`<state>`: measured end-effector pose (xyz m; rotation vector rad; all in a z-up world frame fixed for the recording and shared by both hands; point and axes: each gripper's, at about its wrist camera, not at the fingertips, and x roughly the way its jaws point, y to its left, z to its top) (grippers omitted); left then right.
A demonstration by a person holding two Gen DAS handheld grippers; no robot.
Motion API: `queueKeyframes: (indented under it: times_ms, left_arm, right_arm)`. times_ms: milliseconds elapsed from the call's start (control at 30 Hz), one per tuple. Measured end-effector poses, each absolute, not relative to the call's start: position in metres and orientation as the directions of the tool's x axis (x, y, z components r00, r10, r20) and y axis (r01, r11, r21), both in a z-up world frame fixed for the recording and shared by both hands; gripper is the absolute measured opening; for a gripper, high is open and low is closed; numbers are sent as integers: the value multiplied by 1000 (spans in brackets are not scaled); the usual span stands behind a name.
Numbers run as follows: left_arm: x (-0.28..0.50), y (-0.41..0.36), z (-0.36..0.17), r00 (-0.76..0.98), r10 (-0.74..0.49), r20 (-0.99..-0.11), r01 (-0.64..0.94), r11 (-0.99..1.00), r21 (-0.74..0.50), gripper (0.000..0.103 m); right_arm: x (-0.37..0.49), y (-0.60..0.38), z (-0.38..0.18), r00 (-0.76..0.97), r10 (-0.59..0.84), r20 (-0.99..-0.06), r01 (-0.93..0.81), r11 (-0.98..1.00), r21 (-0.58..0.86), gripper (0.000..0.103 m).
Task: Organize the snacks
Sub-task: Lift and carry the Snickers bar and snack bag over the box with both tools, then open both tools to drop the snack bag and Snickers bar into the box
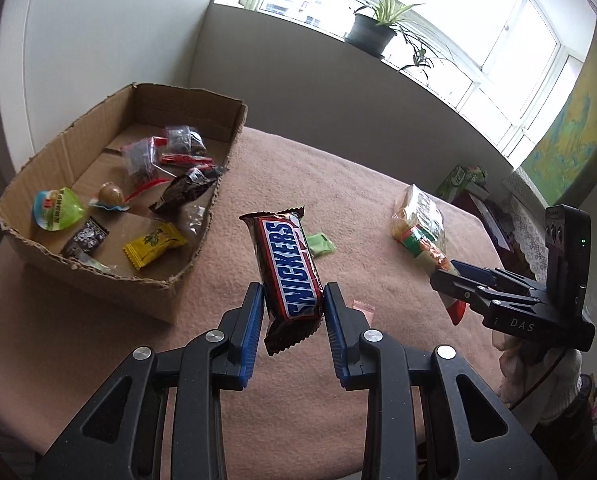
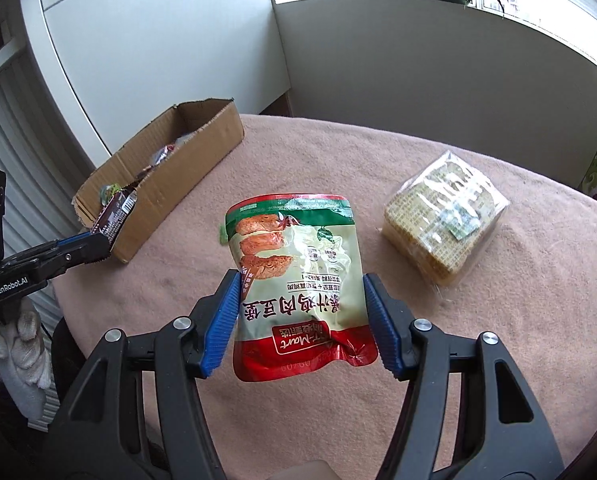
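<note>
My left gripper (image 1: 293, 298) is shut on a Snickers bar (image 1: 286, 268), held in the air above the pink cloth, right of the cardboard box (image 1: 146, 284). The box holds several small wrapped snacks, among them a yellow packet (image 1: 154, 246). My right gripper (image 2: 300, 288) is shut on a red, green and cream snack pouch (image 2: 298, 280), lifted over the table. In the left wrist view the right gripper (image 1: 444, 280) shows at the right with the pouch (image 1: 428, 254). In the right wrist view the left gripper (image 2: 104, 244) holds the bar (image 2: 114, 216) near the box (image 2: 170, 184).
A clear-wrapped pack of wafers (image 2: 444, 224) lies on the pink tablecloth (image 2: 298, 152) at the right. A small green packet (image 1: 320, 244) and a pink one (image 1: 364, 310) lie on the cloth (image 1: 338, 184) beyond the bar. A green carton (image 1: 460, 178) stands past the table's far edge, and plants (image 1: 374, 28) on the sill.
</note>
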<state>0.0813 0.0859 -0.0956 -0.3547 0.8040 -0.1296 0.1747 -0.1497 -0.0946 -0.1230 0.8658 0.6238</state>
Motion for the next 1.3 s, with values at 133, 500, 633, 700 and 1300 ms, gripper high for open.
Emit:
queueKeyframes:
  times_ms: [133, 500, 633, 700, 1300]
  left_arm:
    - [78, 105, -89, 713, -207, -670, -44, 940, -337, 29]
    - [79, 163, -77, 746, -56, -664, -140, 961, -239, 29]
    - [83, 181, -78, 748, -22, -664, -169, 960, -222, 29]
    - [86, 187, -79, 747, -10, -665, -179, 960, -216, 29]
    - [107, 205, -90, 736, 0, -677, -203, 954, -221, 34]
  right_arm:
    - [179, -127, -76, 495, 489, -719, -586, 798, 139, 63]
    - [207, -36, -50, 484, 549, -682, -657, 742, 131, 63]
    - [218, -1, -51, 466, 557, -687, -683, 720, 121, 64]
    - [225, 15, -54, 457, 557, -693, -692, 713, 117, 64]
    - [249, 87, -76, 419, 551, -722, -717, 688, 109, 84]
